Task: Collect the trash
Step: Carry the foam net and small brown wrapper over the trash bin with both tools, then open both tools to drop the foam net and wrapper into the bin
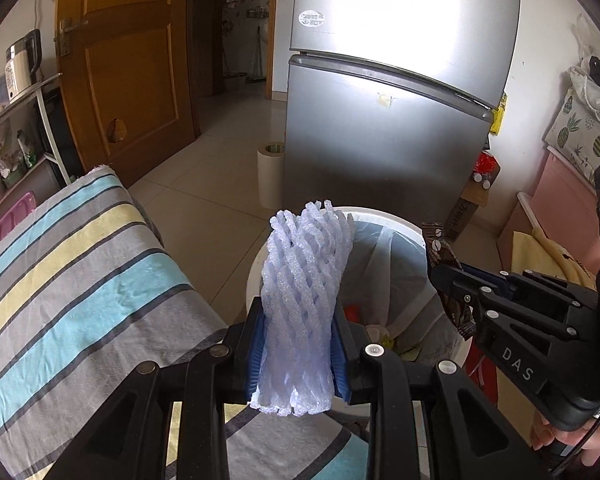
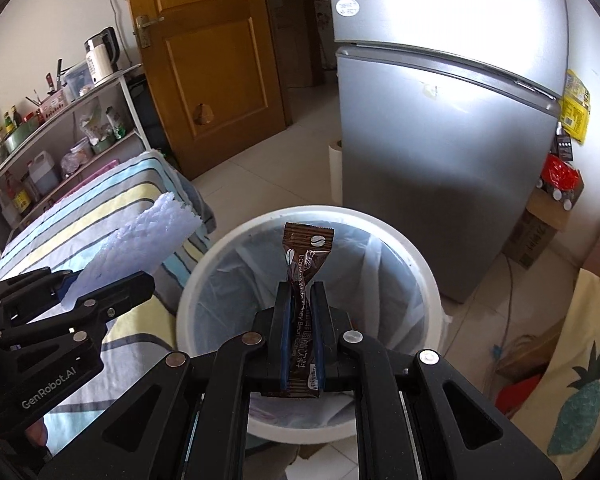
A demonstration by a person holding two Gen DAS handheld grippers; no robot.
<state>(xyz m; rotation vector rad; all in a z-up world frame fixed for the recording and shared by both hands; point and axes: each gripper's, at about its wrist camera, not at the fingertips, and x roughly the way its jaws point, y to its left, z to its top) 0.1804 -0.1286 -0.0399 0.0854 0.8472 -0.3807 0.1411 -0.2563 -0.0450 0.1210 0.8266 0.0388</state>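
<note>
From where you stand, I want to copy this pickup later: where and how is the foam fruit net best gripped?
Grip the foam net across its lower middle, pads on its two flat sides, coming in along its length from the bottom end. It is a soft, flattened mesh sleeve, so it squashes thin and holds; the left tool clamps it this way, upper end free above the white bin.

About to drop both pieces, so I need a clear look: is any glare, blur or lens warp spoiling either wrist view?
Left wrist view: window glare blows out the fridge door, but the foam net and bin are sharp. Right wrist view: same glare on the fridge; the coffee sachet print is readable. Both views bend straight edges and darken at the corners.
</note>
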